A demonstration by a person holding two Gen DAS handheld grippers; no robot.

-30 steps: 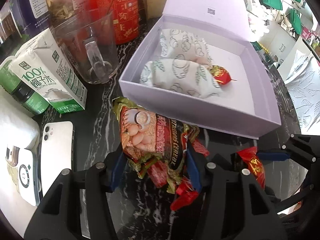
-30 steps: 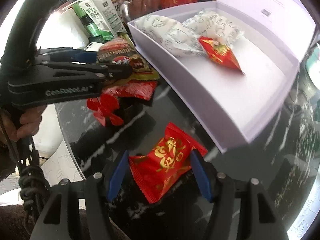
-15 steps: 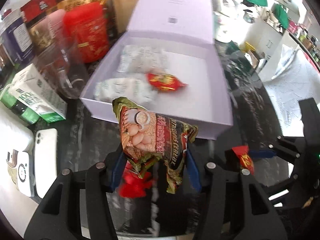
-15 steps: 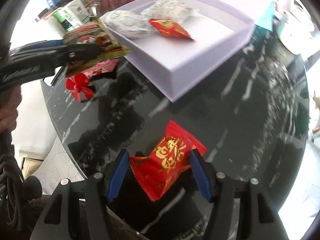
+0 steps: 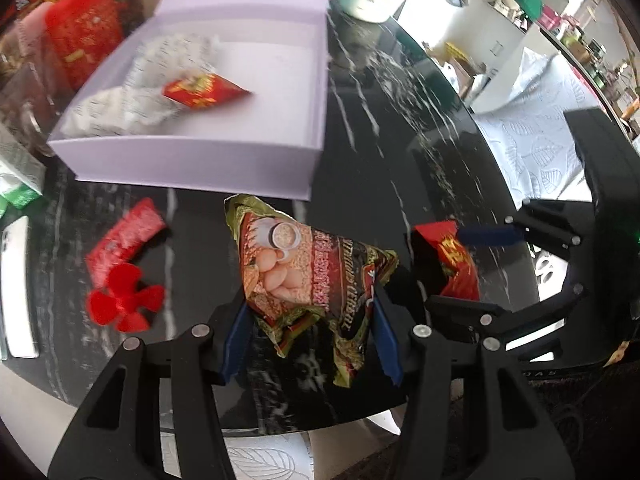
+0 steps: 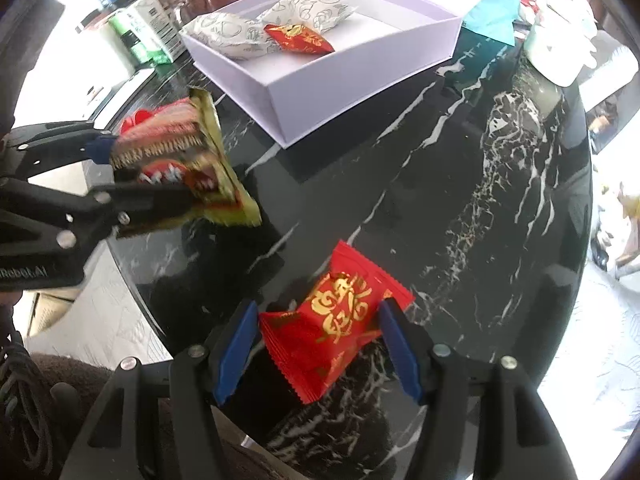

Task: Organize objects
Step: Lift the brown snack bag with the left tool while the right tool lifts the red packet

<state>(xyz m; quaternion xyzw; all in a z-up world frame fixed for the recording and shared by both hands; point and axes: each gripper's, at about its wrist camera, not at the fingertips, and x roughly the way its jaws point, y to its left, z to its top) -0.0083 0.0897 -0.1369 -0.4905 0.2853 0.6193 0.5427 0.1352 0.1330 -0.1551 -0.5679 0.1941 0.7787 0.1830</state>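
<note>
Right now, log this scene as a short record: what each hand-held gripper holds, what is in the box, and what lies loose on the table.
left hand-held gripper: shut on cereal packet, lifted off the table
right hand-held gripper: shut on red snack packet
box: open, lilac, on the black marble table
box contents: two white patterned packets, one red packet
loose on table: red wrapper and red fan-shaped piece, near the box front
</note>
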